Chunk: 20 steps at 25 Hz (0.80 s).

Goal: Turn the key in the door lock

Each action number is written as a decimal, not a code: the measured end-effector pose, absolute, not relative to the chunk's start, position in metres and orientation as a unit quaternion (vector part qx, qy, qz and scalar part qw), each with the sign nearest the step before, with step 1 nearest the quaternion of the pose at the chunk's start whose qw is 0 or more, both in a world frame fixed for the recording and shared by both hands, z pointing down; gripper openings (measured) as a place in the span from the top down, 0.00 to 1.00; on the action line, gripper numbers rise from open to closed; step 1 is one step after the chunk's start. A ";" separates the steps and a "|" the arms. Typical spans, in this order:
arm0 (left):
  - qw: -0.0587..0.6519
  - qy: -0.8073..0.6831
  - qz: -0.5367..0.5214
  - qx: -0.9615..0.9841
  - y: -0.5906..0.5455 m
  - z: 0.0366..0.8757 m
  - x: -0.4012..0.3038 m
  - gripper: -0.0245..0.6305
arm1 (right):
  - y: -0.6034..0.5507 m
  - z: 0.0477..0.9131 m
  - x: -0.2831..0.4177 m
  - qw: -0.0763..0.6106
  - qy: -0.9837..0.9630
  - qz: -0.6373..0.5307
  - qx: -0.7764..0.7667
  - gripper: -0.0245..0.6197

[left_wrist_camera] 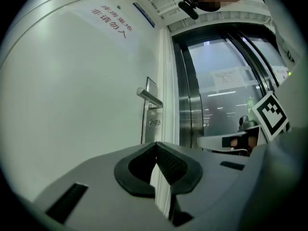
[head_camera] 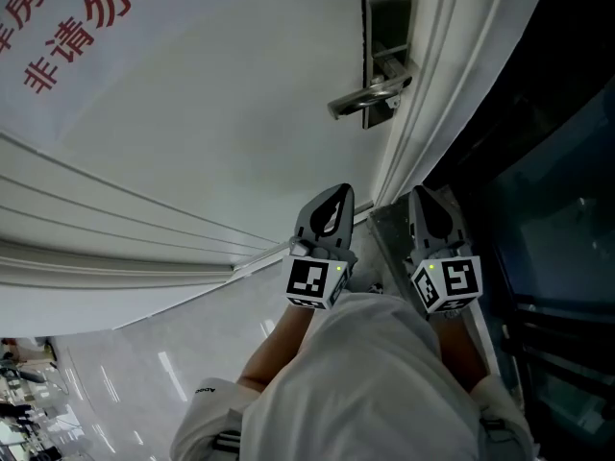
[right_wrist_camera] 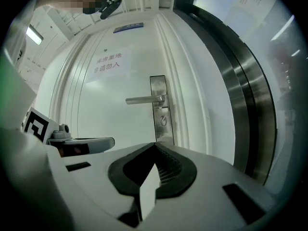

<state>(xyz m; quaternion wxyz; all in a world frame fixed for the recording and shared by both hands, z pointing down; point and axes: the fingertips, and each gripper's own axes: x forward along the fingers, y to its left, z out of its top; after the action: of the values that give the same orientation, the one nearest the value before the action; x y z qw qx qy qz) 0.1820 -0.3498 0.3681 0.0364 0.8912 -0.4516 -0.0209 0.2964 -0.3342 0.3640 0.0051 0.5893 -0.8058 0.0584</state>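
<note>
Left gripper [left_wrist_camera: 155, 144] and right gripper [right_wrist_camera: 154, 146] were closed empty, ribbed black pads [right_wrist_camera: 168, 168] together. Both sat well short of the rectangular brushed-metal lock plate [right_wrist_camera: 161, 110].

The keyhole [right_wrist_camera: 163, 121] is too small to make out.

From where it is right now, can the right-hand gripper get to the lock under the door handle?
Probably yes: the right gripper points at the lock with only open air between, though its jaws are shut and short of the door.
</note>
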 end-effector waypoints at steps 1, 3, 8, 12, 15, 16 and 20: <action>0.036 -0.449 -0.019 0.893 -0.351 0.369 0.180 0.95 | -0.337 0.363 0.295 0.006 -0.805 0.055 0.591 0.96; 0.033 -0.445 -0.017 0.895 -0.354 0.370 0.176 0.95 | -0.342 0.361 0.292 0.007 -0.803 0.048 0.594 0.96; 0.025 -0.445 -0.019 0.895 -0.361 0.367 0.161 0.95 | -0.354 0.355 0.285 0.012 -0.800 0.021 0.600 0.96; 0.025 -0.448 -0.007 0.893 -0.366 0.370 0.158 0.95 | -0.369 0.343 0.281 0.034 -0.804 -0.017 0.594 0.96; 0.021 -0.455 -0.006 0.890 -0.370 0.365 0.160 0.95 | -0.383 0.335 0.283 0.071 -0.804 -0.057 0.587 0.96; 0.021 -0.459 -0.008 0.888 -0.372 0.363 0.161 0.95 | -0.389 0.332 0.284 0.085 -0.804 -0.071 0.585 0.96; 0.013 -0.470 -0.034 0.882 -0.376 0.344 0.169 0.95 | -0.404 0.324 0.285 0.138 -0.807 -0.114 0.563 0.96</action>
<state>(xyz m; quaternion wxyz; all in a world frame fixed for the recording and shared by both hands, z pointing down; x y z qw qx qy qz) 0.1691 -0.3761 0.3444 0.0125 0.8821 -0.4697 -0.0336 0.2851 -0.4044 0.3244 0.1378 0.5632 -0.8068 -0.1138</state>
